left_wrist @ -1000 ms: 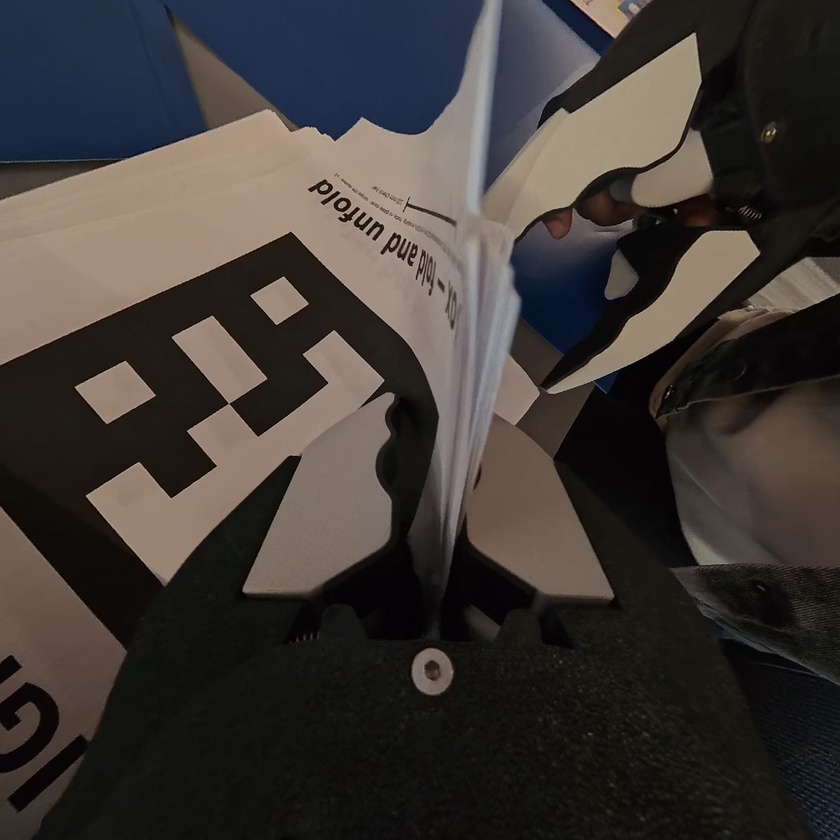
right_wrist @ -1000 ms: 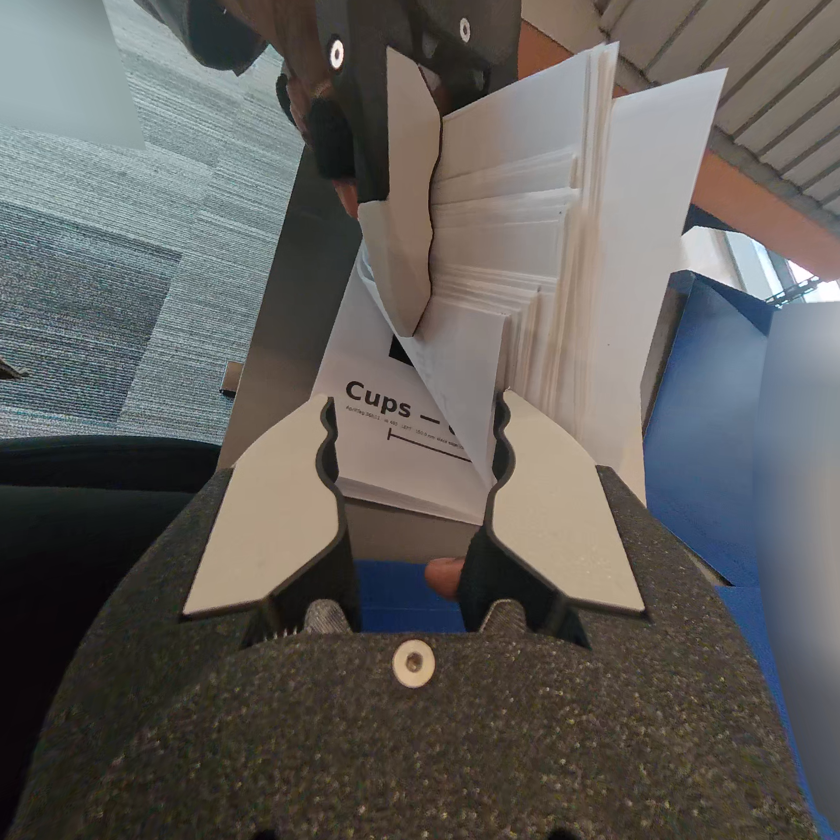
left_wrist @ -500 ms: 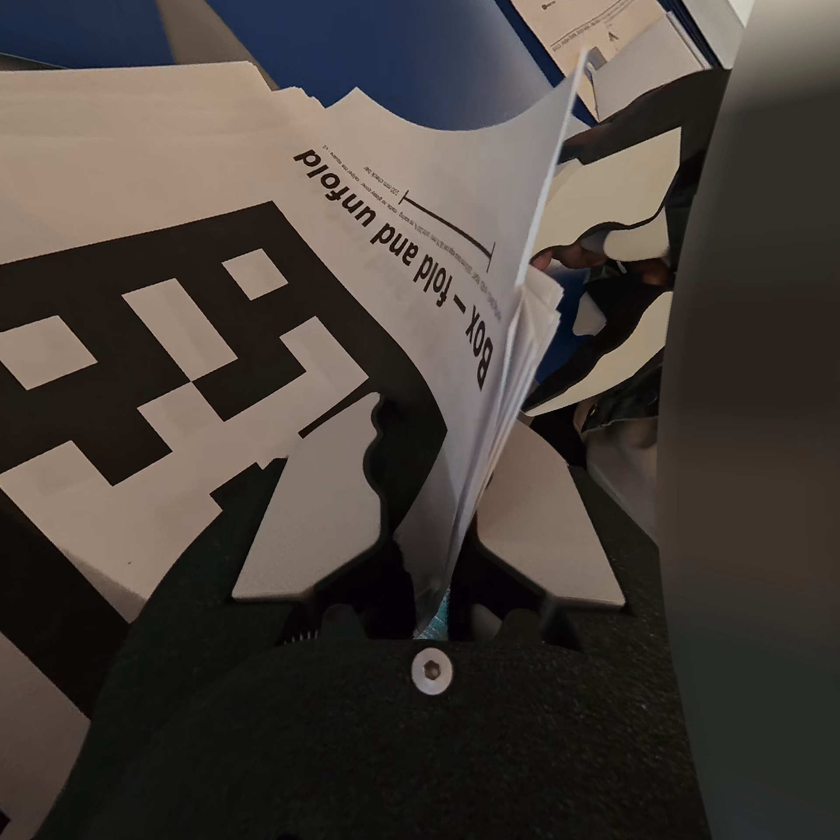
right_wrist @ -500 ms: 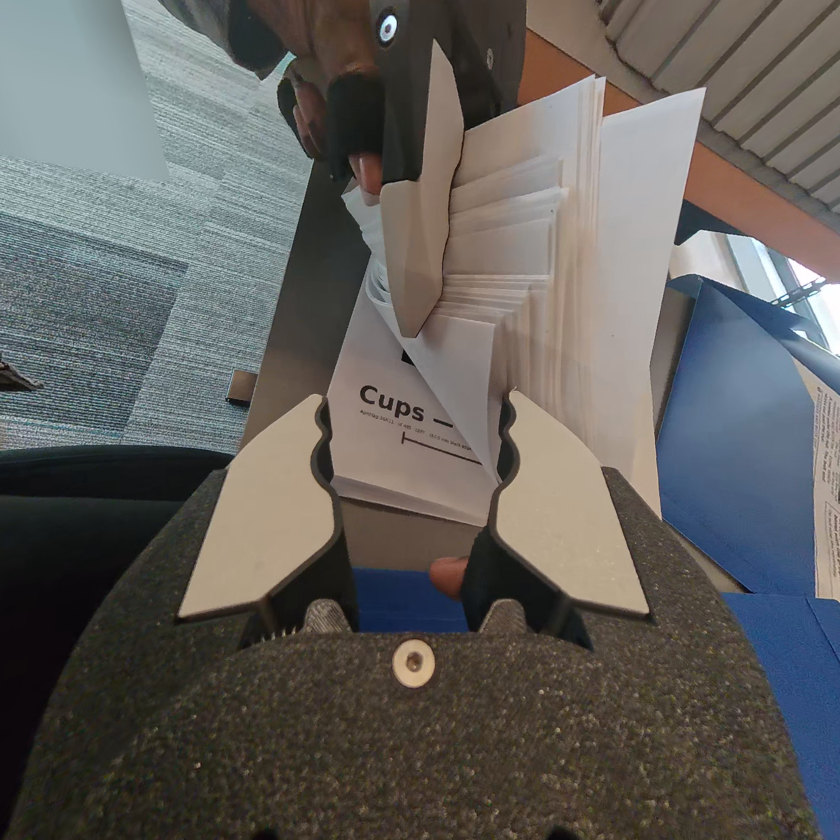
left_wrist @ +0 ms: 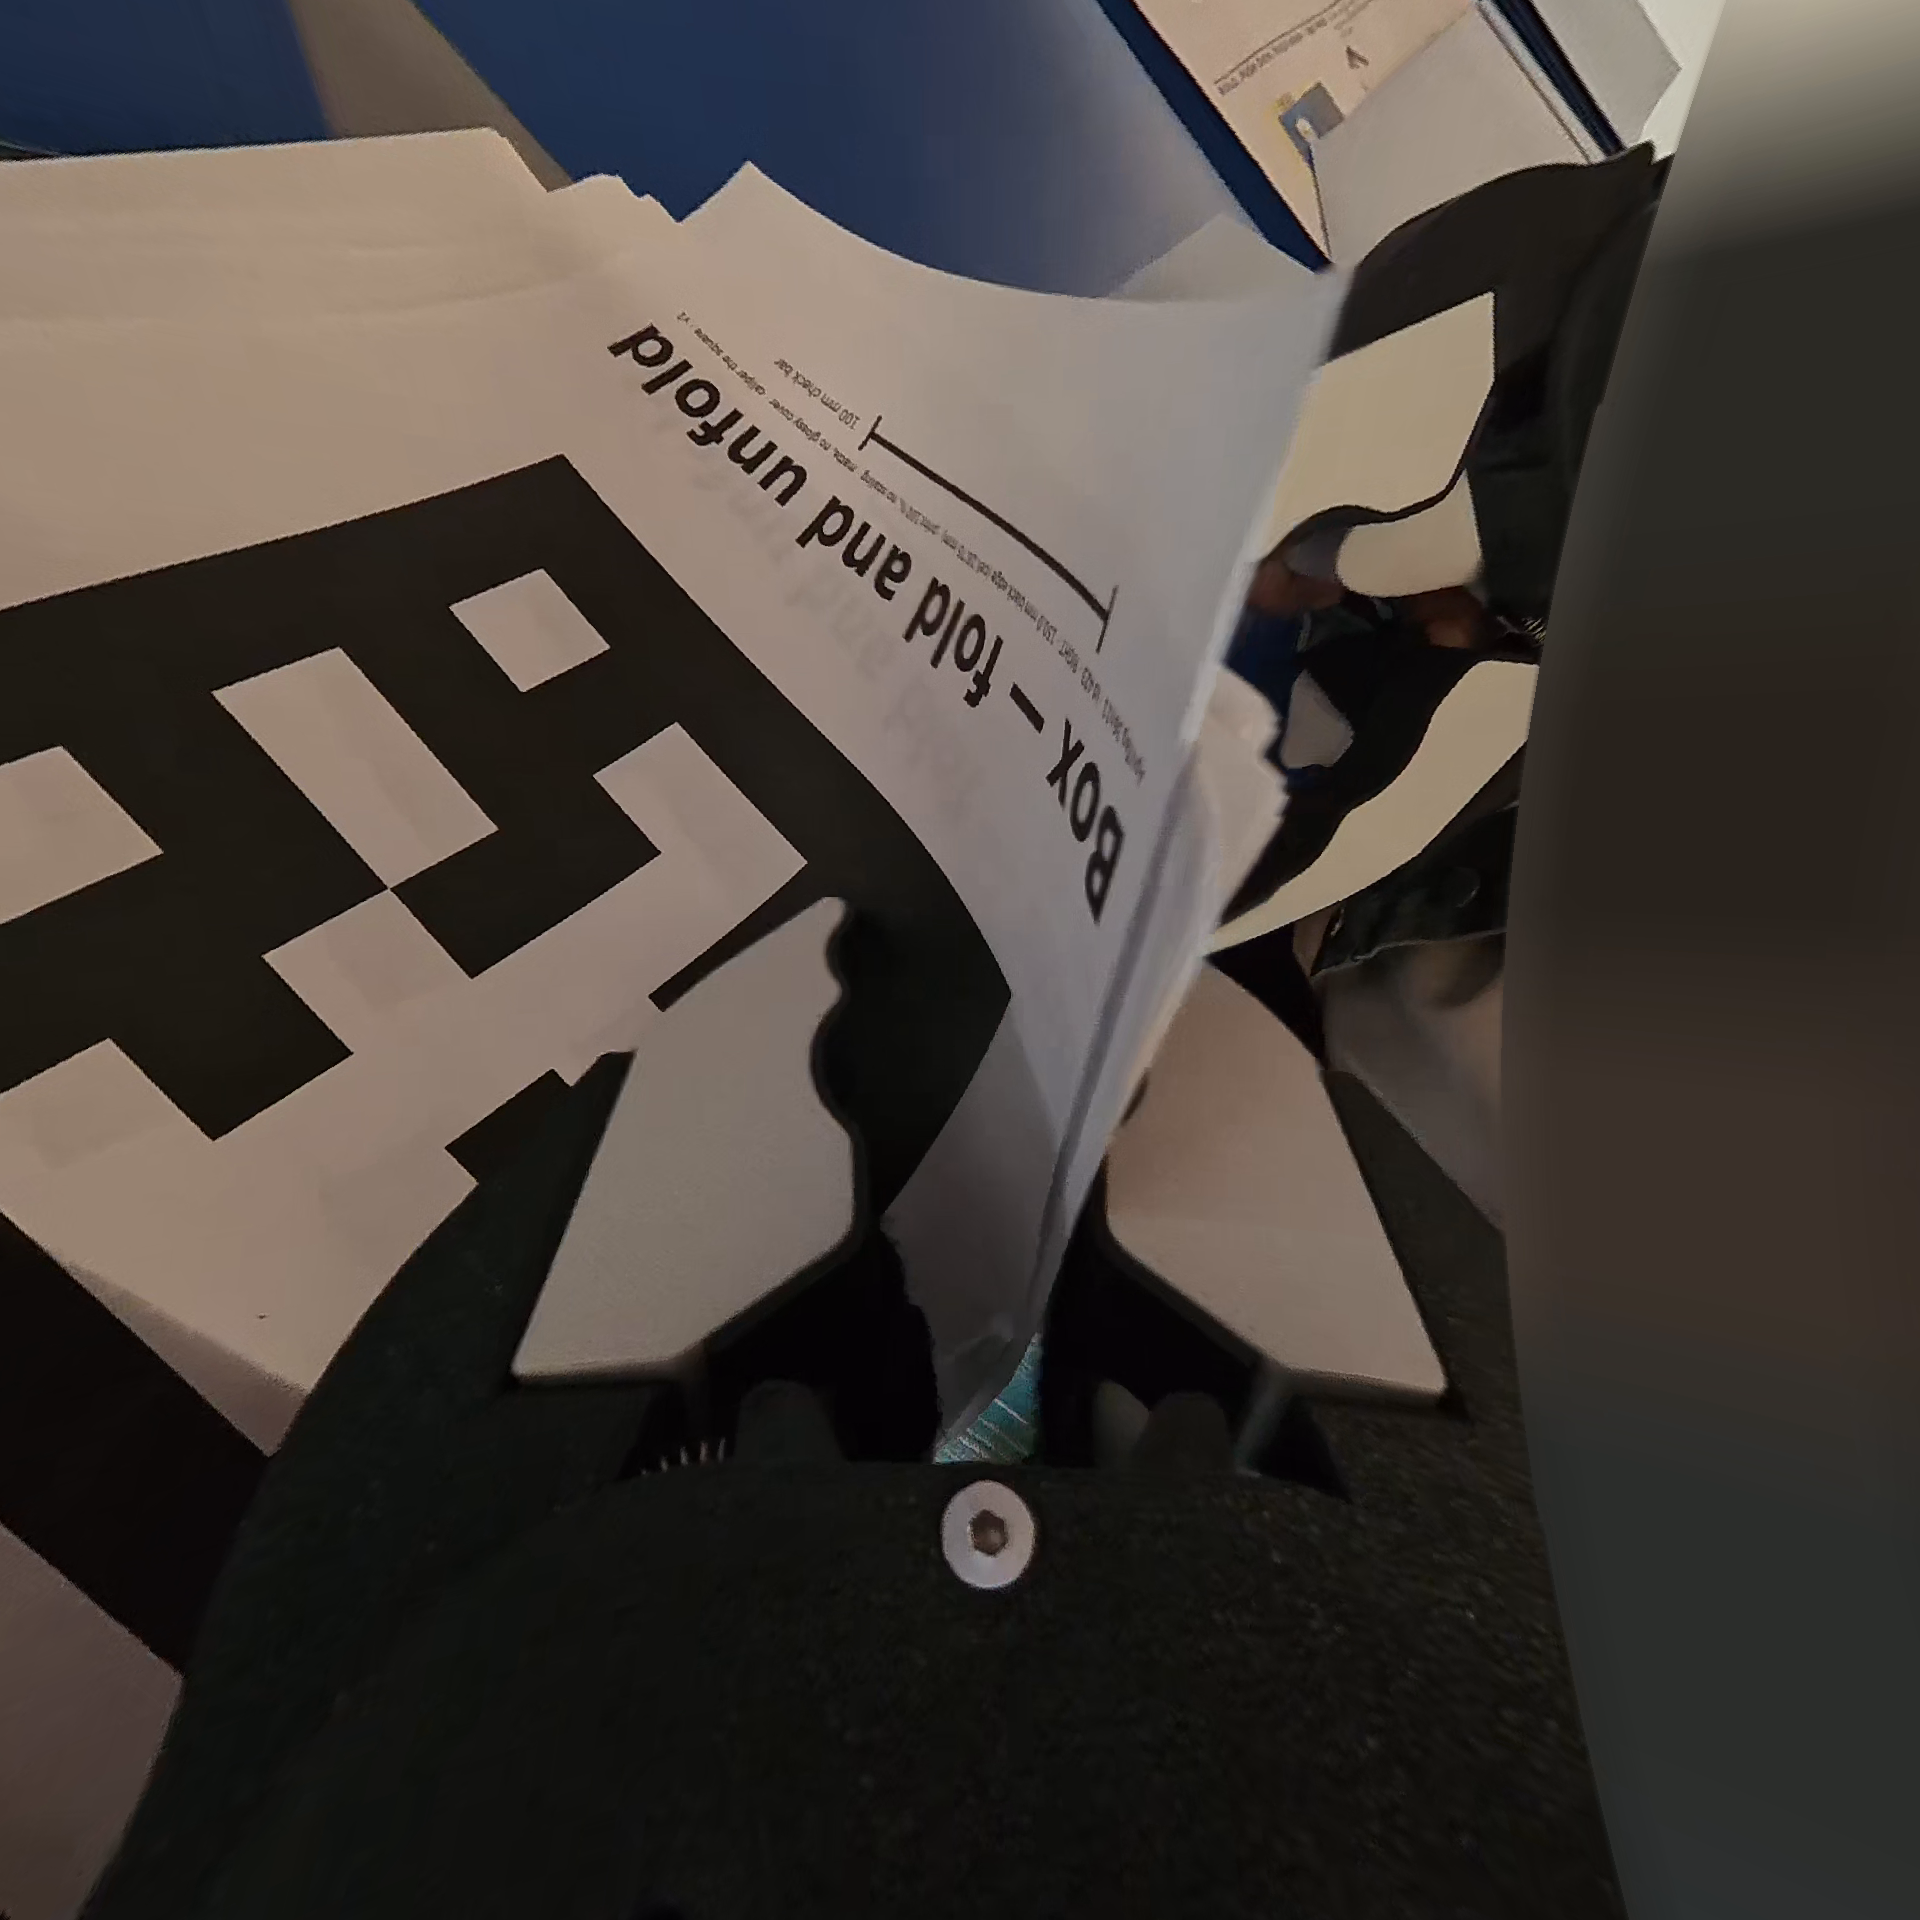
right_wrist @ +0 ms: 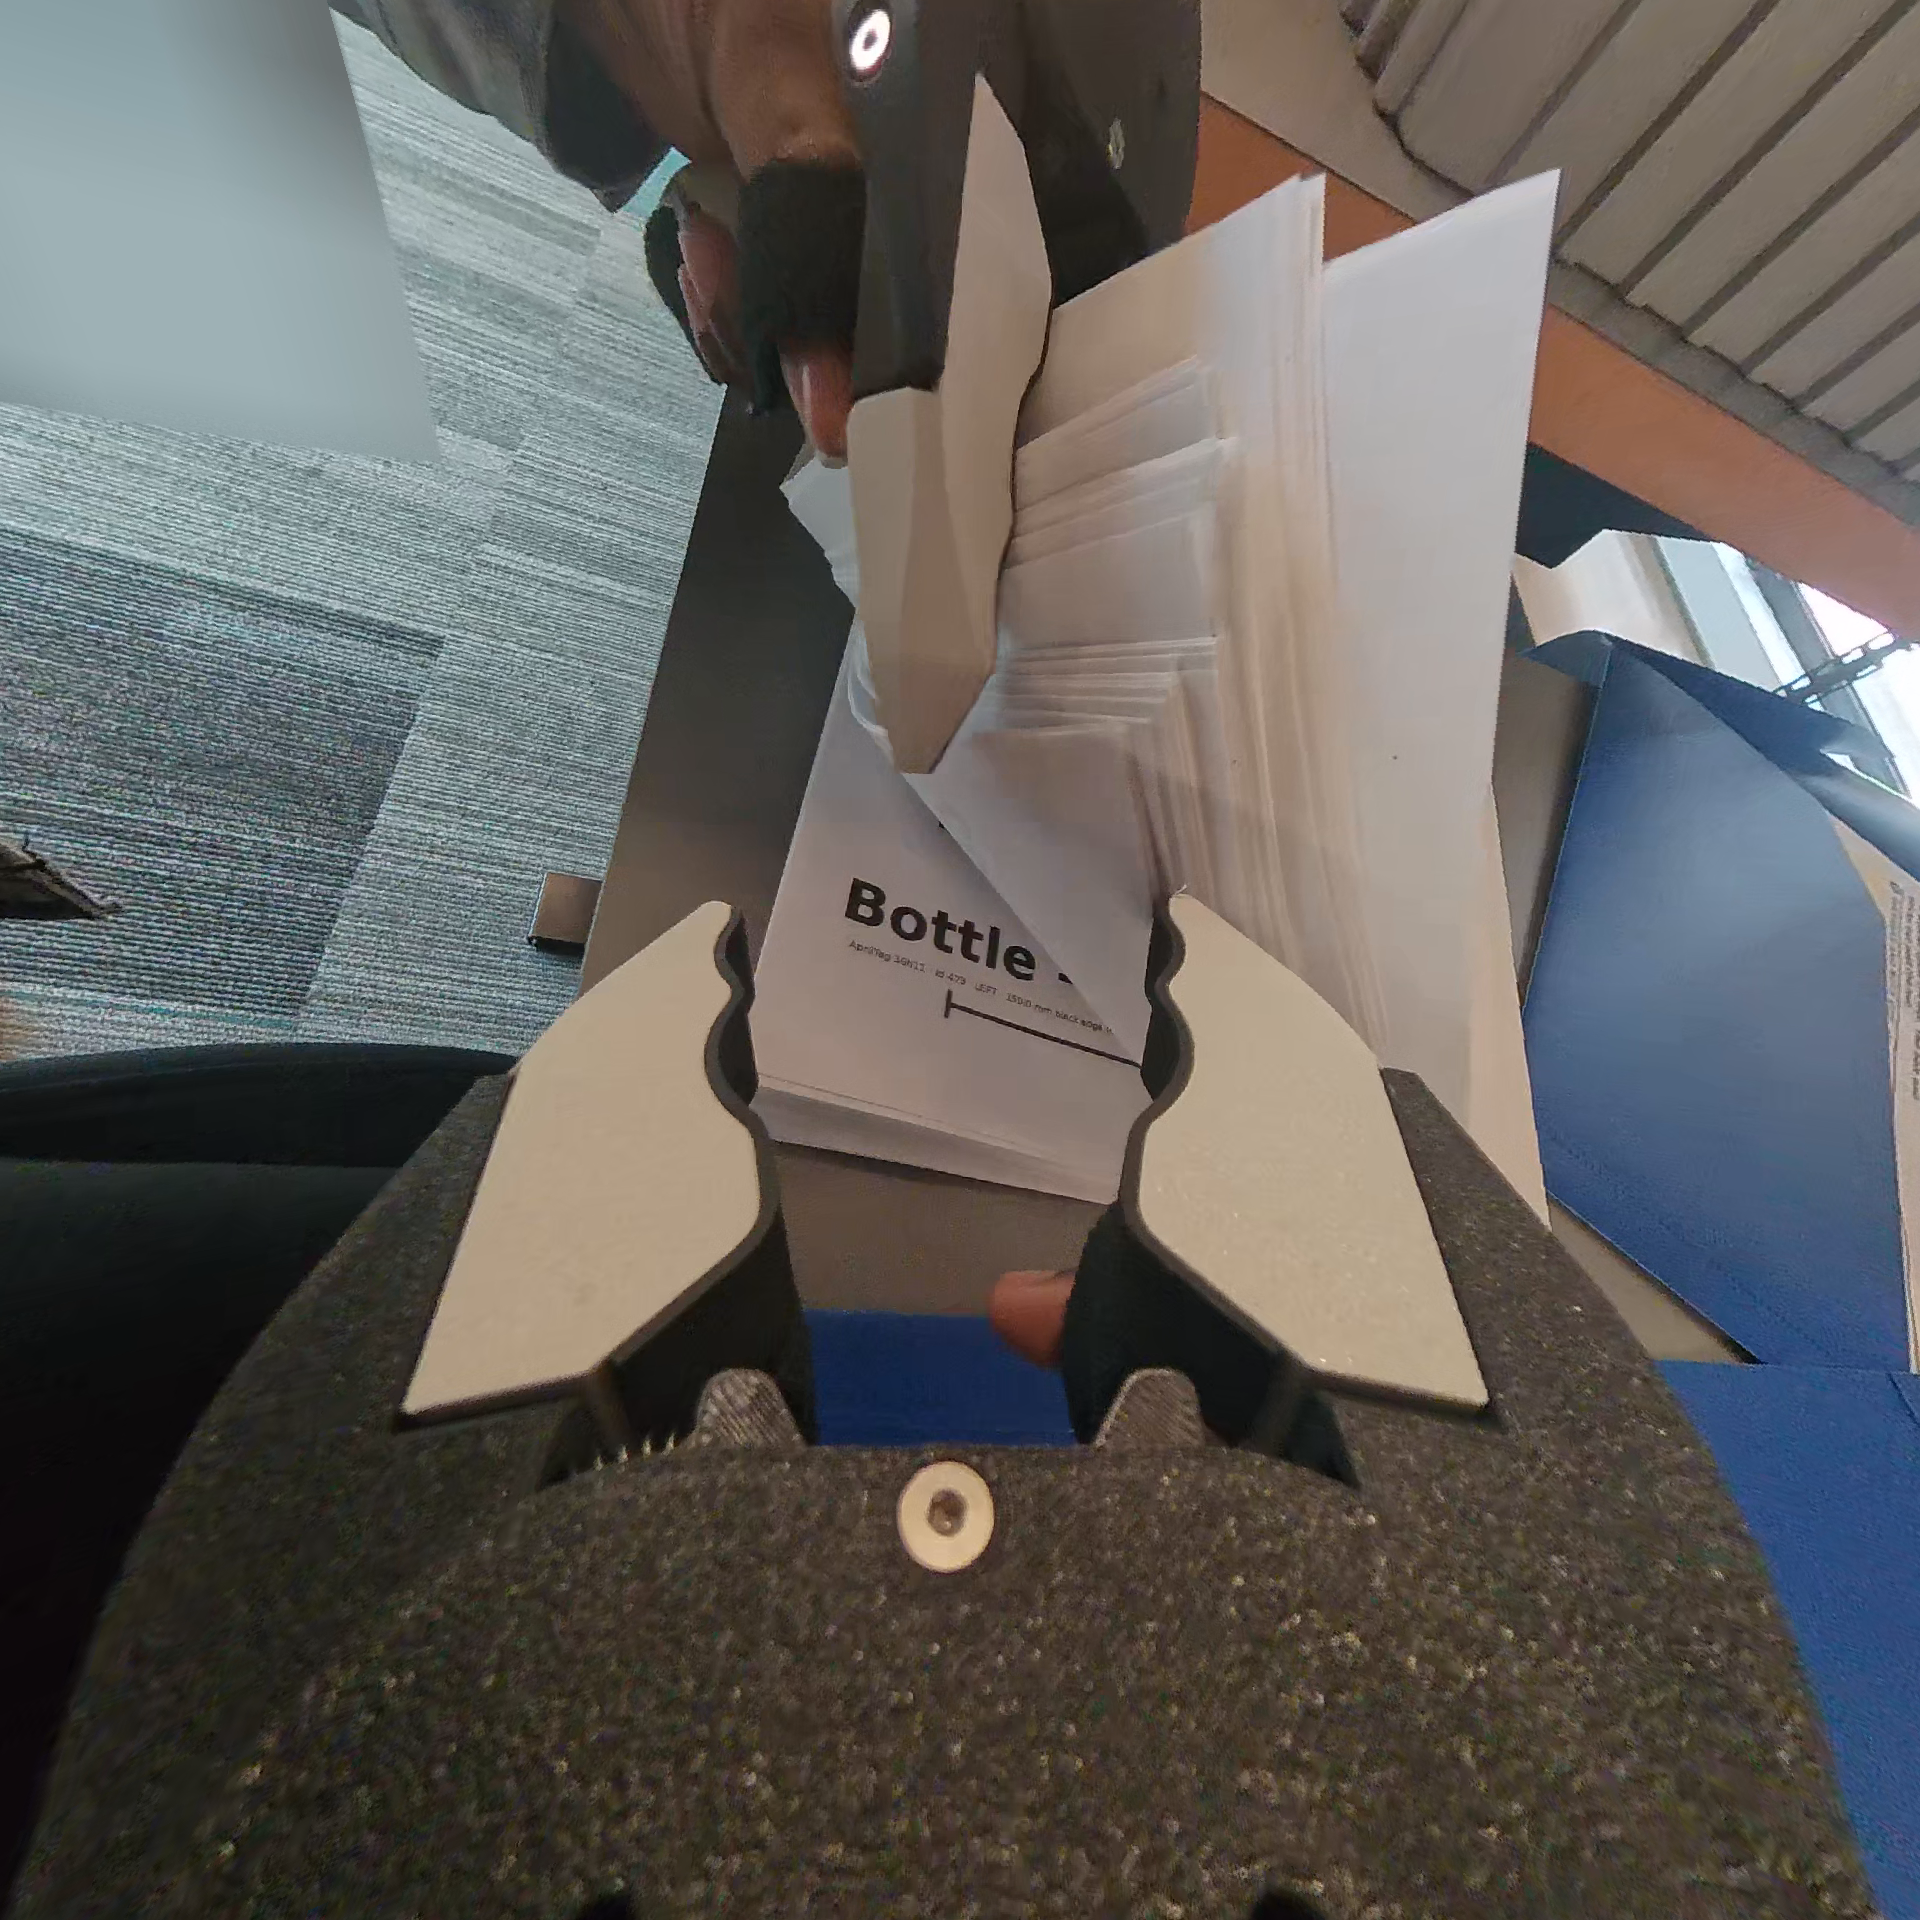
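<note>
My left gripper is shut on a thick bundle of white printed sheets, lifted and bent up off the pile; the facing page carries a large black square pattern. In the right wrist view this gripper shows from the side, clamped on the fanned bundle. Under it the rest of the paper pile lies flat on a grey table, with a bold heading on its top page. My right gripper is open and empty, just in front of the pile's near edge. It also shows beyond the bundle in the left wrist view.
Blue folders lie to the right of the pile, and another blue surface lies behind it. A printed sheet rests on the folders. Grey carpet runs left of the table, with a small metal piece at the table's edge. My two grippers' fingertips are within a few centimetres of each other.
The top page of the flat pile is now a different one with another heading. The left gripper has risen with its bundle, which bends more to the right. The right gripper stays open.
</note>
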Demonstrator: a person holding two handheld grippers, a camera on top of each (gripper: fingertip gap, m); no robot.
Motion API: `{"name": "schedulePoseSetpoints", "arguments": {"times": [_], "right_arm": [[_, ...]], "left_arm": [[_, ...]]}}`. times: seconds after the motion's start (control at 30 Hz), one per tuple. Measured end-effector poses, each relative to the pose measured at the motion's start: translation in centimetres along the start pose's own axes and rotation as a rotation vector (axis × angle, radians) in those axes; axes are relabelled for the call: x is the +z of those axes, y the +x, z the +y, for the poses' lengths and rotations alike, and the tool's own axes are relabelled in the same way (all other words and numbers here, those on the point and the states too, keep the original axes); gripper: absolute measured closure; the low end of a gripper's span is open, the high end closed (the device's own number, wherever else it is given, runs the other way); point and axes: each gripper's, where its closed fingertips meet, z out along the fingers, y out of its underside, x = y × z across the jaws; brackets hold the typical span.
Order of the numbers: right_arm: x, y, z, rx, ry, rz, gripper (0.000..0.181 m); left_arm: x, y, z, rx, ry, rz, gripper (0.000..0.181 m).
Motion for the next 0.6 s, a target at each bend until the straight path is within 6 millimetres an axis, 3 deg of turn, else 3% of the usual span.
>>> {"name": "schedulePoseSetpoints", "arguments": {"times": [0.27, 0.37, 0.43, 0.6], "right_arm": [[0.2, -0.1, 0.0, 0.006, 0.004, -0.006, 0.107], [0.2, 0.1, -0.1, 0.014, 0.014, 0.004, 0.108], [0.3, 0.2, 0.1, 0.03, 0.018, 0.001, 0.109], [0.5, -0.3, 1.1, 0.051, -0.014, -0.023, 0.11]], "left_arm": [[-0.2, -0.3, -0.3, 0.077, 0.013, -0.054, 0.162], [-0.2, -0.3, -0.4, 0.092, 0.022, -0.061, 0.161], [0.1, 0.2, -0.3, 0.1, 0.018, -0.039, 0.146], [0.8, -0.3, 0.3, 0.224, -0.028, -0.14, 0.157]]}}
